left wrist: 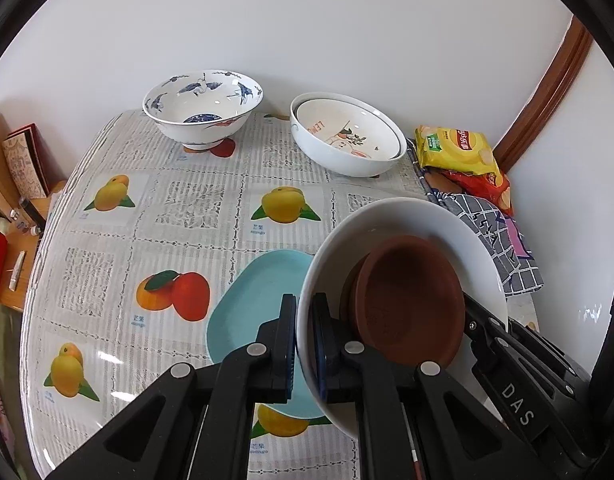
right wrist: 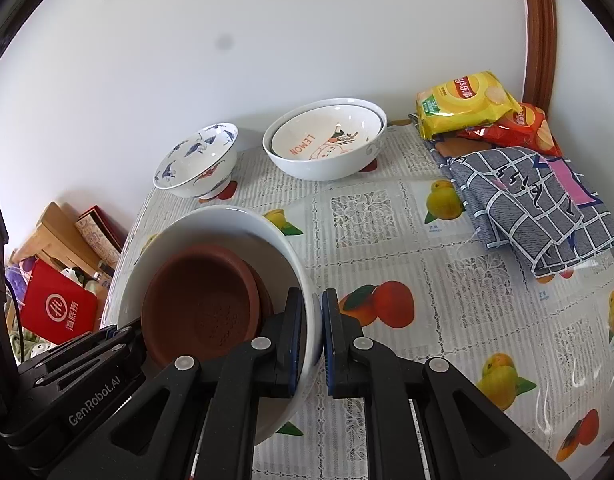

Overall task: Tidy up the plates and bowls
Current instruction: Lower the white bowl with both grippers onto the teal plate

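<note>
Two grippers are clamped on one white bowl (left wrist: 387, 216): left gripper (left wrist: 304, 344) on its left rim, right gripper (right wrist: 321, 340) on its right rim. Brown saucers (left wrist: 411, 300) are nested inside the bowl. A blue plate (left wrist: 251, 308) is seen directly under the bowl's left side. Behind the bowl, a crane-pattern bowl (left wrist: 203, 108) and a stacked lemon bowl (left wrist: 347, 136) are set by the wall. Right of the bowl, a checked cloth (right wrist: 535, 204) and snack bags (right wrist: 467, 104) are seen on the table (left wrist: 179, 208).

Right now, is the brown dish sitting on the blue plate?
No, the brown dish lies inside the white bowl that both grippers hold, above the blue plate.
</note>
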`<control>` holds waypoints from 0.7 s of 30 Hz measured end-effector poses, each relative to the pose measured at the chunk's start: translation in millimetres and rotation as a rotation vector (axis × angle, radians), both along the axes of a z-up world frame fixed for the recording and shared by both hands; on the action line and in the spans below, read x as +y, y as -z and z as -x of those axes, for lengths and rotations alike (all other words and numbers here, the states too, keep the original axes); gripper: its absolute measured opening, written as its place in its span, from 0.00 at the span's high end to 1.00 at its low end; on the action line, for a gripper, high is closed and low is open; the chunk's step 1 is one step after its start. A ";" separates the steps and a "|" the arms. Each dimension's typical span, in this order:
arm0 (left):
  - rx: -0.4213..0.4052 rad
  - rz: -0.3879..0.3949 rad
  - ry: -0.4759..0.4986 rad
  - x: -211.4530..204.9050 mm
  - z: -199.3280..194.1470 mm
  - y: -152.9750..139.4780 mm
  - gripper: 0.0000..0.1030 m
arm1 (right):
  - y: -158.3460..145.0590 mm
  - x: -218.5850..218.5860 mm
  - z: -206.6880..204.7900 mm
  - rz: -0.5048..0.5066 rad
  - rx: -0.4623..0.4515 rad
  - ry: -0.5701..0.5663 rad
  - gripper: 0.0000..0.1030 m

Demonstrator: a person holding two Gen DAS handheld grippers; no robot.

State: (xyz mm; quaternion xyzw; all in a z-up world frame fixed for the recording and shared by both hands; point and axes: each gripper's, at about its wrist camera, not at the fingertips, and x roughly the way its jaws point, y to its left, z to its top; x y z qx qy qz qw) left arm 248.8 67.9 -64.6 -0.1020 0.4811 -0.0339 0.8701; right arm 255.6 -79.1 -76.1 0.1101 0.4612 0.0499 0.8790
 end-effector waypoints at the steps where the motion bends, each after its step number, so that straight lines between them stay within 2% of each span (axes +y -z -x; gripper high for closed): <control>1: 0.001 0.000 -0.002 1.1 -0.6 0.5 0.92 | 0.6 0.8 -0.9 -0.001 0.001 -0.001 0.90; 21: 0.025 0.003 -0.027 21.9 -12.5 13.4 0.92 | 14.9 21.3 -15.9 -0.001 0.020 -0.032 0.90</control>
